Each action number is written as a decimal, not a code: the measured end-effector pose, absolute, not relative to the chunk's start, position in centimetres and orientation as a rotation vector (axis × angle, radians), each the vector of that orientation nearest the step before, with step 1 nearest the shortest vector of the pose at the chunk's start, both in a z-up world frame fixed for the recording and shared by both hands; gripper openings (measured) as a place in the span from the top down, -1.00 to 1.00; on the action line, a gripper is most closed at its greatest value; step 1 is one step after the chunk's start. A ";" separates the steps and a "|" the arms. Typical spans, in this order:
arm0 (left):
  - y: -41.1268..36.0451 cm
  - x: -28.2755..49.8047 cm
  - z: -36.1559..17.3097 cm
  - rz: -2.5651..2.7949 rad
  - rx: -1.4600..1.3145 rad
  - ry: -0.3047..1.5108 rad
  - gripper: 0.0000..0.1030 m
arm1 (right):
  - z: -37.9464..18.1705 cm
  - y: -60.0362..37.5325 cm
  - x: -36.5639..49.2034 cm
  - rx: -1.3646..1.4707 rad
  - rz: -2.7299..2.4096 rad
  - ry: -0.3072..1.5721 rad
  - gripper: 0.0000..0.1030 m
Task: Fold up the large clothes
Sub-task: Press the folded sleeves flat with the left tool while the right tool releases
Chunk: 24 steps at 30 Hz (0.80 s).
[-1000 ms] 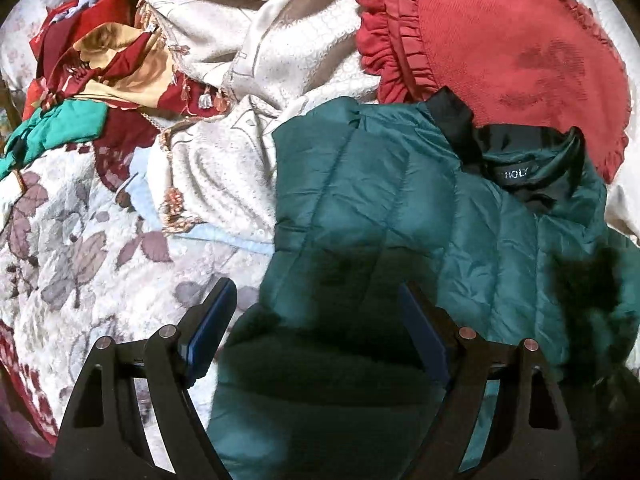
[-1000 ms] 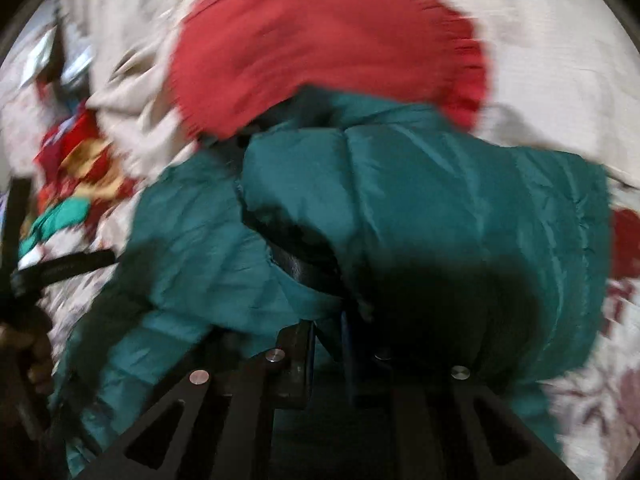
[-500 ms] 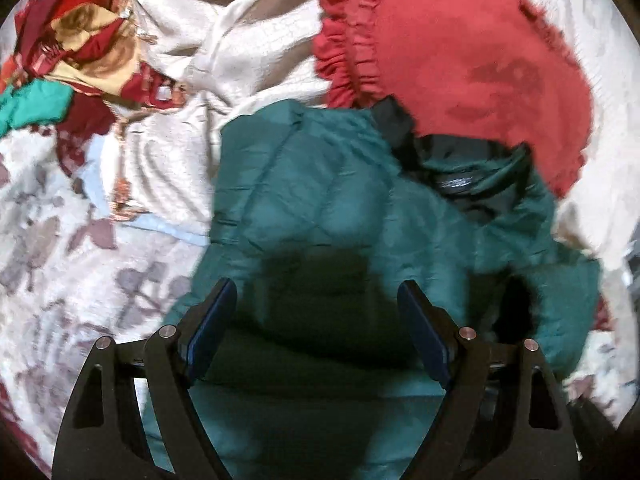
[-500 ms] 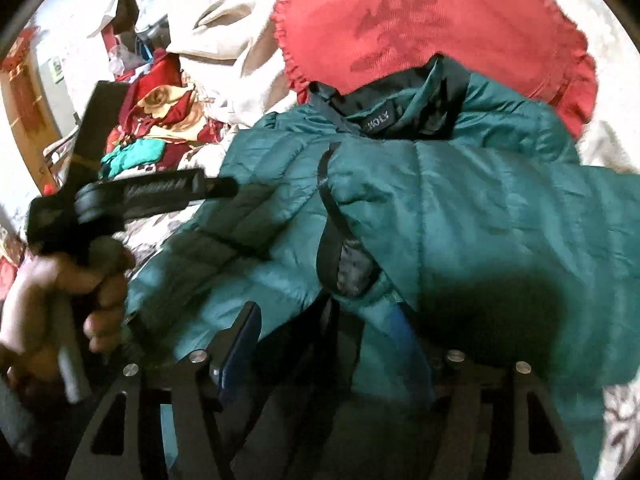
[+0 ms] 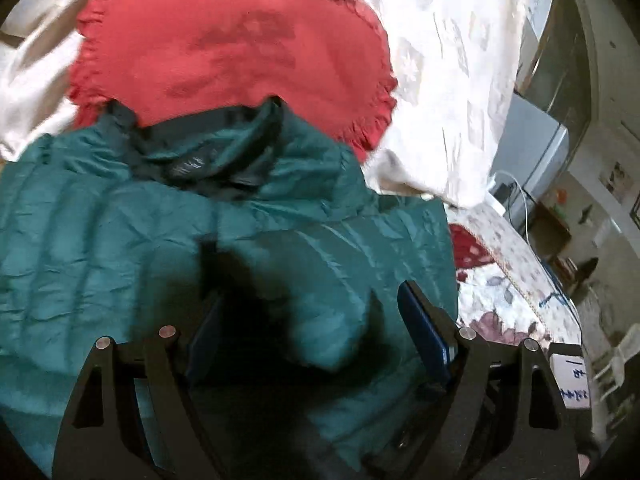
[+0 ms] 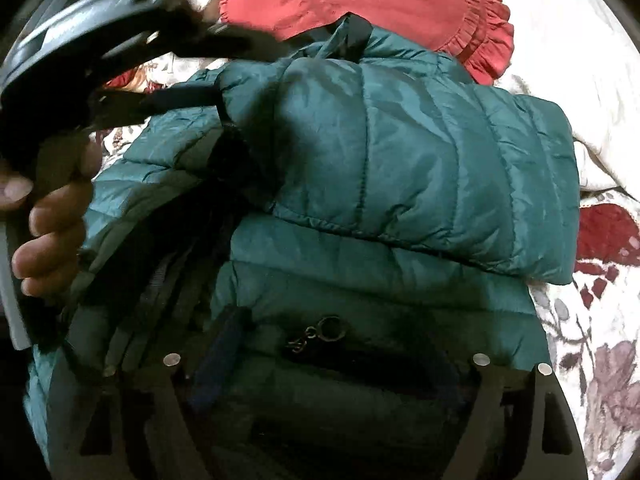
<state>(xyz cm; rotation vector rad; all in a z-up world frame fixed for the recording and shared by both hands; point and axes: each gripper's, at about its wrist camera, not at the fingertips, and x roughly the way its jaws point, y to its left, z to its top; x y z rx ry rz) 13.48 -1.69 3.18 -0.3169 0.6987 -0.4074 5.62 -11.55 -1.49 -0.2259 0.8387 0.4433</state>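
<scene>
While the right gripper [image 6: 332, 364] hangs low over the near hem of the teal puffer jacket [image 6: 400, 160], its jaws are opening, wide apart, pads clear of the fabric; only a dark zip pocket with a small ring pull [image 6: 330, 327] sits between them, nothing gripped. Left gripper [image 5: 316, 324] is also spread wide over the jacket body, blue pads not pressing anything, though padded fabric bulges up between the fingers. In the right wrist view the left gripper shows at far left, blurred, with the person's hand [image 6: 48, 216] wrapped round its handle. Jacket lies on the bed, collar [image 5: 224, 148] at the far end touching a red ruffled cushion [image 5: 224, 40], one sleeve folded across the chest. Cushion rests on a cream patterned cover [image 5: 452, 80]. Floral bedspread [image 6: 592, 340] shows at right of the jacket. Room furniture beyond the bed edge, at far right in the left wrist view, is too blurred to read.
</scene>
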 end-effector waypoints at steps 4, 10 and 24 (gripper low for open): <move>-2.5 15.2 1.9 -0.377 -0.312 0.725 0.03 | -1.7 -11.5 5.6 -0.227 0.426 0.847 -0.76; -1.7 13.5 3.2 -0.373 -0.304 0.705 0.86 | -1.7 -11.4 6.4 -0.224 0.391 0.869 -0.96; 15.9 10.8 2.0 0.146 -0.551 0.835 0.52 | -1.9 -11.2 6.9 -0.218 0.383 0.884 -0.99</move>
